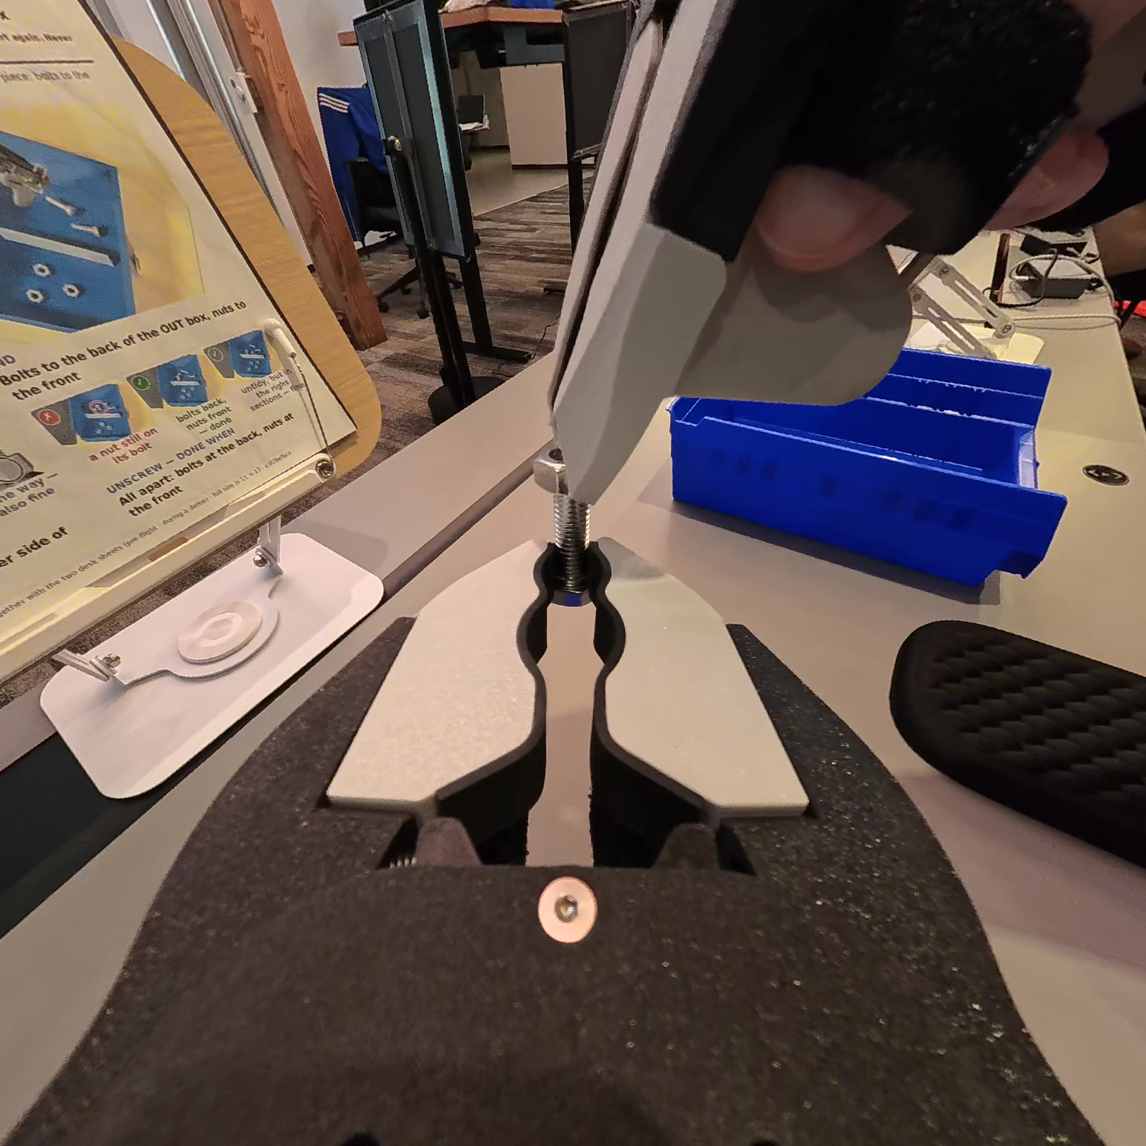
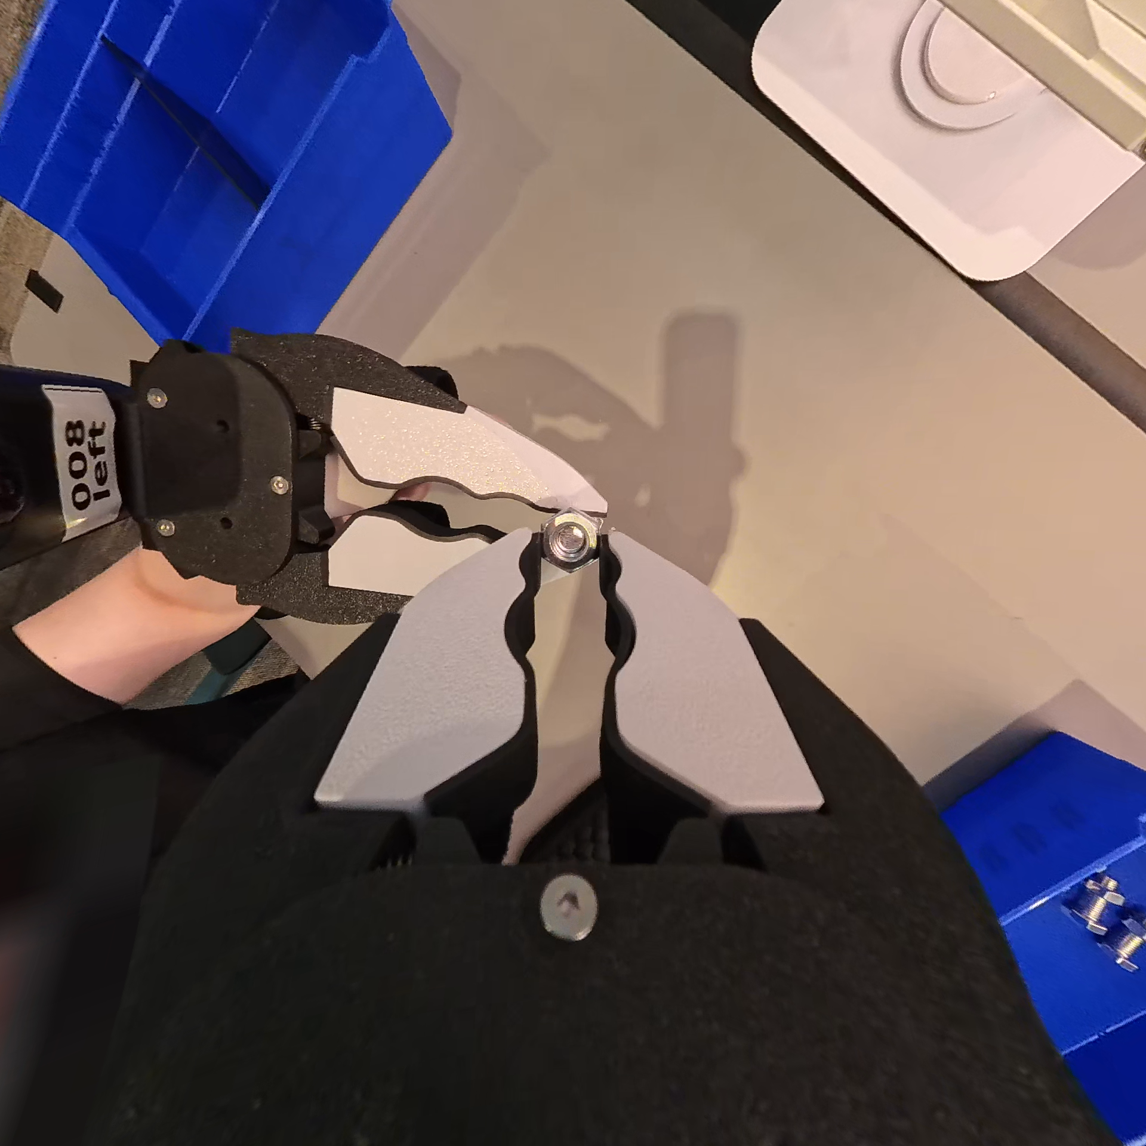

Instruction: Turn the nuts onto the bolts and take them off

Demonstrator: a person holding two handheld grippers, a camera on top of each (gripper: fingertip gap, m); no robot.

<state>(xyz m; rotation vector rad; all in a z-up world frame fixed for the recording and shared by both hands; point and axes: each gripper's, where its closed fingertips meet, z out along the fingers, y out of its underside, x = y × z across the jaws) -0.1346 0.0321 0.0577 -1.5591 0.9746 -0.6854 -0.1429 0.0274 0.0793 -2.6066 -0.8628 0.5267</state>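
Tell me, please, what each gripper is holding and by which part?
The left gripper clamps the bolt at its lower end; the right gripper grips the nut by its sides.

left level, right overhead, bolt (image 1: 567, 539) shared

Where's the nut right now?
The nut sits at the top end of the upright bolt, centre of the left wrist view, pinched by the right tool, while the left tool clamps the bolt's lower end.

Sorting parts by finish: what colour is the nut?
Shiny silver metal nut, clearest in the right wrist view.
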